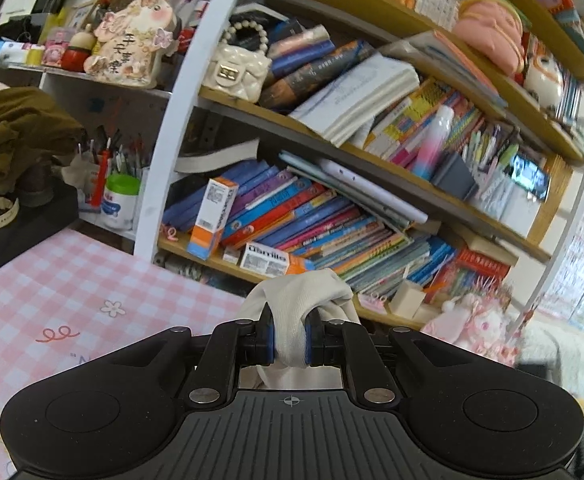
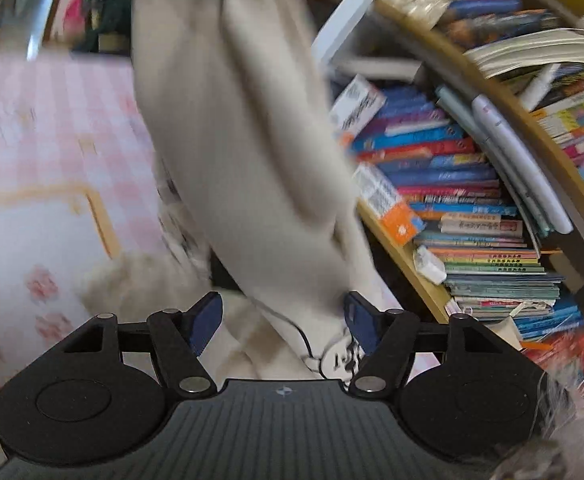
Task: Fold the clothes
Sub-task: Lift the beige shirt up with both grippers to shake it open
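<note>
Since the cream garment point(image 2: 244, 152) hangs soft, light and limp from your clamped left gripper point(image 1: 290, 340), slide your open right gripper point(image 2: 282, 324) to its lower hem

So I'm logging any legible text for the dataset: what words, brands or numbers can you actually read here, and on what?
"Barilla" on the white and orange box lying on the lowest shelf.
"千" tops the column of characters on the cat figurine; those below are unclear.
Orange and white upright carton: print too small to read.
Book spines: too small.
Right wrist view: everything is motion-blurred, nothing readable.
</note>
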Motion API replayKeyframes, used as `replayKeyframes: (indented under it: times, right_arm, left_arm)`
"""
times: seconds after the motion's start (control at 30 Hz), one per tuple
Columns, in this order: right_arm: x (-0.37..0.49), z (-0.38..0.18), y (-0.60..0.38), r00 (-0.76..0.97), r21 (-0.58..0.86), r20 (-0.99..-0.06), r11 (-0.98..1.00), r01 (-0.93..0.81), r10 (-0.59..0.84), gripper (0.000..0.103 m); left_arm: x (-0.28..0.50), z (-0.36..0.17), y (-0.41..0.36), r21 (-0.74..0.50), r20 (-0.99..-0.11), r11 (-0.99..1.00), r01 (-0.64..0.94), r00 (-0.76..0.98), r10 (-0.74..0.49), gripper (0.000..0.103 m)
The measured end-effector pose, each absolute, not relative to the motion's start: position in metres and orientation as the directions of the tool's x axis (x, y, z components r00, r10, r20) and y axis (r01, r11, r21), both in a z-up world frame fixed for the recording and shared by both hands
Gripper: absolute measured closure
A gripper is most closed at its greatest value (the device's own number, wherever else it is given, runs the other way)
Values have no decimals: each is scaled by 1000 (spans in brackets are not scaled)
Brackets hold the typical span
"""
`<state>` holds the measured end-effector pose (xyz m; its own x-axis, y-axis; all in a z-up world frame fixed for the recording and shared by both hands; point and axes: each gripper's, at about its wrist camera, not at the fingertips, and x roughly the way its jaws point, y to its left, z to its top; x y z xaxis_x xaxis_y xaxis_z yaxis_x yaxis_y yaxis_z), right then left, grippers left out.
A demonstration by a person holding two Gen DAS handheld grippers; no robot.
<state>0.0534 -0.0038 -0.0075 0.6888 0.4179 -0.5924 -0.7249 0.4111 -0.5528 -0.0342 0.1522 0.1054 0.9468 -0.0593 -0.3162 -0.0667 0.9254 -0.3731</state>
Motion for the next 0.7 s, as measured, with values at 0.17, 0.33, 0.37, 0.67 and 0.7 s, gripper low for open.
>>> replayKeyframes:
  times: [0.17,0.33,0.37,0.67,0.7]
  right_arm:
    - [70,-19,-1,638,-474,-647,434,-766,418,98]
    - [67,46,-36,687,-337,-478,607,-719,548,98]
    - [68,63,-43,717,-330,-422,642,-692,555,98]
    - [64,187,-90,840,-256,-24,809,-529,541,98]
    - [62,197,-97,829,-233,-2,806,-544,559,98]
  left_arm:
    - [-40,111,179,-420,-289,902,-95,957,-33,91]
    - [-50,130,211,-499,-172,863,-82,985,-6,91]
    - [-50,134,215,-518,-141,853,-59,990,-18,91]
    - [-52,168,203,-546,80,820,172,985,-154,91]
    - [-55,172,201,-537,104,821,195,981,-165,91]
